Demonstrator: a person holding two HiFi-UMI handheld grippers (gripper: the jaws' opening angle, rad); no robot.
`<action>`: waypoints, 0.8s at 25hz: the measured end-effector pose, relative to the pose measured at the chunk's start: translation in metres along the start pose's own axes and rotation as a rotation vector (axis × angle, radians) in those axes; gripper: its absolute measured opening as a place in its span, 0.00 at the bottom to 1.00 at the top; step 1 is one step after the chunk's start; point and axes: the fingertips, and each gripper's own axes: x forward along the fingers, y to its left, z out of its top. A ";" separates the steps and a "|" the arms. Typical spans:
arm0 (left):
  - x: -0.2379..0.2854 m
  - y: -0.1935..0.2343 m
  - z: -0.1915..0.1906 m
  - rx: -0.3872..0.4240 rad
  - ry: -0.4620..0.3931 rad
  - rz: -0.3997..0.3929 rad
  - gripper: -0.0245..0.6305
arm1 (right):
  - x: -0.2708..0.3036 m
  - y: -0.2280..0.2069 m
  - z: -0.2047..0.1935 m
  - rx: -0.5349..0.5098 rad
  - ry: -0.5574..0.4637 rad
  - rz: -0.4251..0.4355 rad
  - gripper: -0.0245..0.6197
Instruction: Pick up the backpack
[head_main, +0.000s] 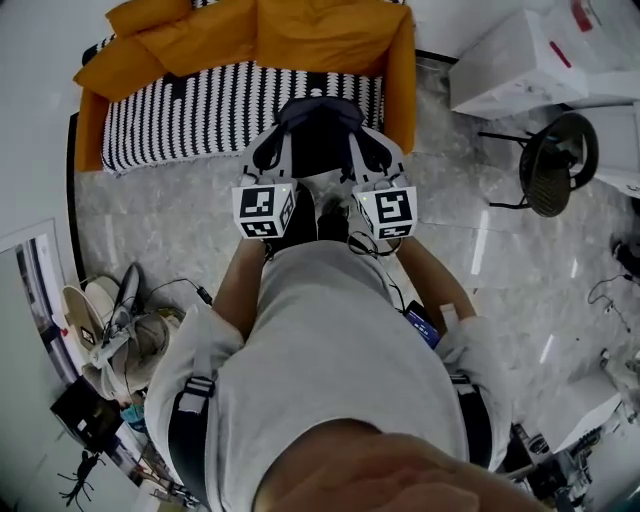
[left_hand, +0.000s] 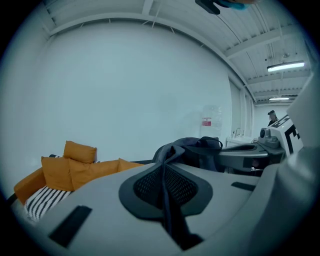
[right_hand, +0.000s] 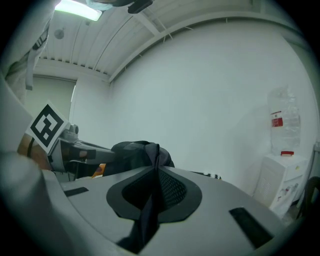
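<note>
1. The fingers of my left gripper (left_hand: 164, 172) are closed tight on a dark strap (left_hand: 169, 212) of the backpack (head_main: 318, 130).
2. The fingers of my right gripper (right_hand: 152, 186) are clamped the same way on a second strap (right_hand: 146, 212).
3. The backpack is at the upper centre of the head view, between my two grippers and in front of the orange sofa (head_main: 300, 35) with its striped seat (head_main: 195, 110).
4. In both gripper views its dark bulk shows just beyond my fingertips.

Grey marble floor (head_main: 180, 225) bears orange sofa (head_main: 300, 35), white boxes (head_main: 520, 60), black round chair (head_main: 555, 165).
</note>
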 end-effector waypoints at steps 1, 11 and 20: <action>-0.002 0.000 0.001 0.002 -0.006 0.001 0.08 | -0.001 0.002 0.002 -0.006 -0.004 0.001 0.12; -0.012 0.006 0.014 0.014 -0.047 0.007 0.08 | -0.002 0.015 0.021 -0.020 -0.031 0.016 0.12; -0.011 0.011 0.023 0.028 -0.054 -0.011 0.08 | 0.000 0.019 0.028 -0.016 -0.038 0.005 0.12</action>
